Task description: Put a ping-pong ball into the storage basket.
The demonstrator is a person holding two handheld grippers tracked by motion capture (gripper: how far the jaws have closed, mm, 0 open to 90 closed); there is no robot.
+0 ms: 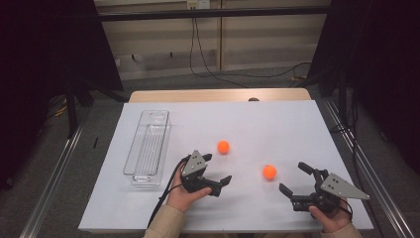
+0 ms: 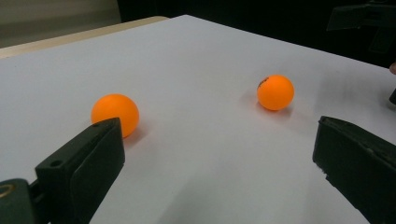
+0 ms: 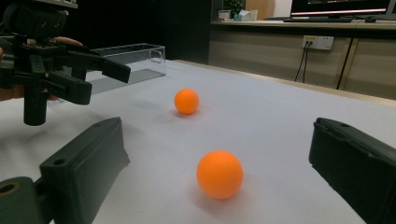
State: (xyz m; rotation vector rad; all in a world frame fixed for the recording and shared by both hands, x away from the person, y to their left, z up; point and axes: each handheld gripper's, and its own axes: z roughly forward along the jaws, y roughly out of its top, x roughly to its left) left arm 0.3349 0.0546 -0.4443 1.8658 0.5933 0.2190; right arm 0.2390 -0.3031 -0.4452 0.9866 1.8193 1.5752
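Your two handheld grippers and sleeves

Your left gripper and right gripper are matte black with blocky jaws, each topped by a grey three-cornered plate dotted with small holes; a black cable trails back past your tan sleeves.

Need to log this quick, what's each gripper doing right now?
Left gripper: open, holding nothing.
Right gripper: open, holding nothing.
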